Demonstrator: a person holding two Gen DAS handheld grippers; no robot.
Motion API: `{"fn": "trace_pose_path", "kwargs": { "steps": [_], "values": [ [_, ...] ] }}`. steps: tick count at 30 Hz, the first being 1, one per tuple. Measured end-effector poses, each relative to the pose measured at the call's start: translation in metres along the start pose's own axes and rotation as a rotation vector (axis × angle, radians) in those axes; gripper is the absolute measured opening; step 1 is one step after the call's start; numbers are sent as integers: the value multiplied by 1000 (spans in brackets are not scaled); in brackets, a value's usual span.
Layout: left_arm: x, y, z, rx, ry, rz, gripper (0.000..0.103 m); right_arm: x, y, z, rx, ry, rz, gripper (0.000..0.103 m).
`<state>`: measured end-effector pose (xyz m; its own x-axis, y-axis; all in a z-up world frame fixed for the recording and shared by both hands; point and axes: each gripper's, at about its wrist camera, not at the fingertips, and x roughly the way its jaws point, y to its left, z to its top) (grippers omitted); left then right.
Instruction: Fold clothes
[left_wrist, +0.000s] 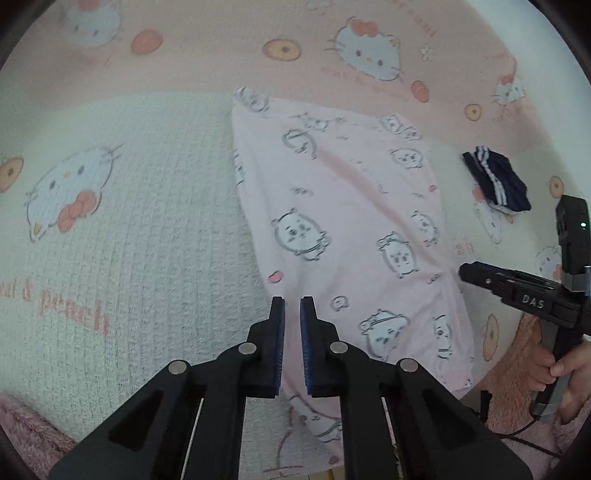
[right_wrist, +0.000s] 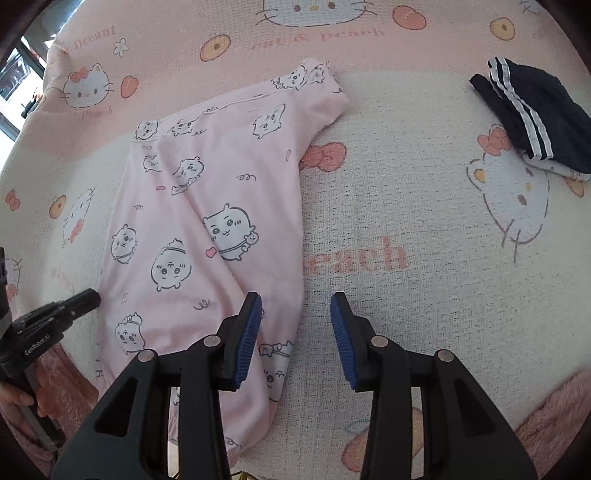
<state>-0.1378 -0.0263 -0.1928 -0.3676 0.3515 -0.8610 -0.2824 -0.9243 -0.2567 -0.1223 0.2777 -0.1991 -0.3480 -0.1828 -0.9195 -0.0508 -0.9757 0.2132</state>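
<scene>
Pink garment edge between nearly-closed left hand-held gripper.

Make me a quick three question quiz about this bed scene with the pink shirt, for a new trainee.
1. True or false: the pink shirt lies on the cartoon-cat bedspread.
2. Which garment lies apart from the pink shirt? A) navy striped garment B) green towel C) red sock
3. Fill in: the right gripper has its jaws ____ above the shirt's edge, and the left gripper is nearly shut.

Key: 1 true; 2 A; 3 open
</scene>
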Motion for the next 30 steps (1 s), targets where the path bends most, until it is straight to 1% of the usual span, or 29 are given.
{"fn": "trace_pose_path", "kwargs": {
  "steps": [4,7,9,10,11,13,14,15,16,19,21,22,23,24,25,27,28,30],
  "values": [
    [14,-36,4,149,30,-45,11,2,14,-5,-43,20,29,39],
    [34,-55,3,230,105,-30,12,3,24,-14,-66,45,26,39],
    [40,-62,0,259,137,-16,19,1,29,-21,-74,59,39,39],
    [43,-63,-3,266,163,11,27,0,31,-25,-80,67,43,39],
    [45,-62,-5,260,189,24,28,1,33,-30,-88,80,42,39],
    [43,-58,-6,218,260,29,31,7,35,-41,-106,124,18,40],
    [40,-54,-11,202,283,28,31,10,36,-45,-125,146,0,40],
    [37,-51,-15,186,305,27,31,9,39,-49,-157,139,-10,40],
    [34,-48,-20,176,324,27,31,8,42,-52,-185,155,-19,41],
    [23,-48,-38,232,356,35,32,4,44,-60,-227,193,-3,41],
    [16,-46,-37,224,343,-1,32,1,39,-59,-199,203,31,41],
    [13,-45,-31,206,323,-40,32,-1,36,-57,-176,202,53,41],
    [10,-45,-25,192,298,-73,32,-4,32,-53,-146,185,83,41],
    [8,-47,-16,194,253,-79,32,-8,28,-48,-115,162,111,41],
    [9,-52,-7,208,211,-71,32,-13,26,-42,-87,125,128,41],
    [16,-58,12,231,163,-49,32,-20,21,-29,-41,62,130,41],
    [21,-61,21,240,142,-36,33,-22,19,-22,-35,46,123,41],
    [35,-59,42,242,134,10,33,-20,18,-7,-58,40,75,41]
  ]
}}
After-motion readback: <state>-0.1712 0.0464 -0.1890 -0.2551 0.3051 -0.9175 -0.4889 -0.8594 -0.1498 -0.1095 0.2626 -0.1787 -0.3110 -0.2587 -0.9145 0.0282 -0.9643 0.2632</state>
